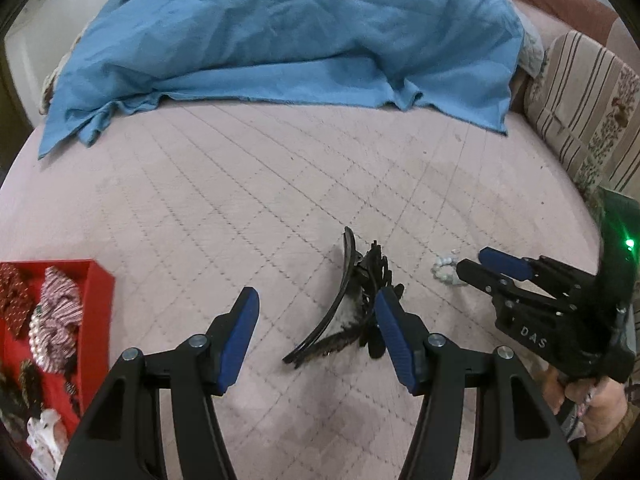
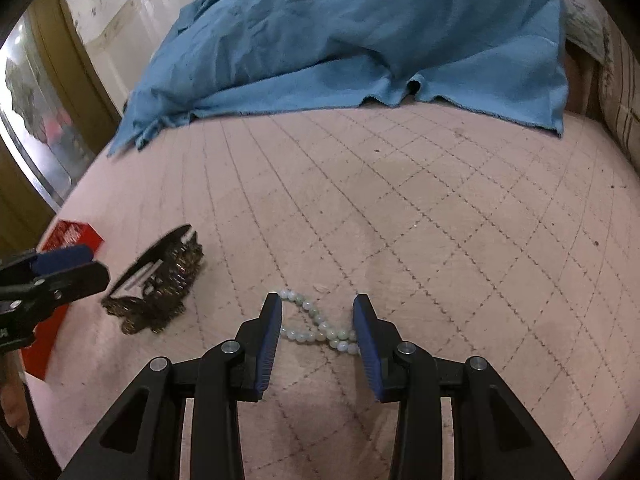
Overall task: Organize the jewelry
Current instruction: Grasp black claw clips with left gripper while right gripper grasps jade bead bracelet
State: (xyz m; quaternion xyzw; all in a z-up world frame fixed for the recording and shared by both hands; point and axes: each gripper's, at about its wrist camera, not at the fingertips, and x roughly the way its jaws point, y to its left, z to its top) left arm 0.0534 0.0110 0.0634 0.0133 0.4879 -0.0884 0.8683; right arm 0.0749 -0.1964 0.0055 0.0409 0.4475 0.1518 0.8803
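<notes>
A dark hair clip (image 1: 352, 304) with a beaded bow lies on the pink quilted bed; it also shows in the right wrist view (image 2: 160, 284). My left gripper (image 1: 316, 306) is open just above the bed, its right finger beside the clip. A pale green bead bracelet (image 2: 316, 326) lies between the fingers of my open right gripper (image 2: 316, 310). In the left wrist view the bracelet (image 1: 446, 268) lies just ahead of the right gripper (image 1: 476, 262). A red box (image 1: 96, 312) at the left holds scrunchies and pearls.
A blue sheet (image 1: 280, 40) covers the far part of the bed. A striped cushion (image 1: 588, 116) stands at the right. The red box (image 2: 76, 236) shows behind the left gripper (image 2: 90, 262) in the right wrist view. A doorway lies far left.
</notes>
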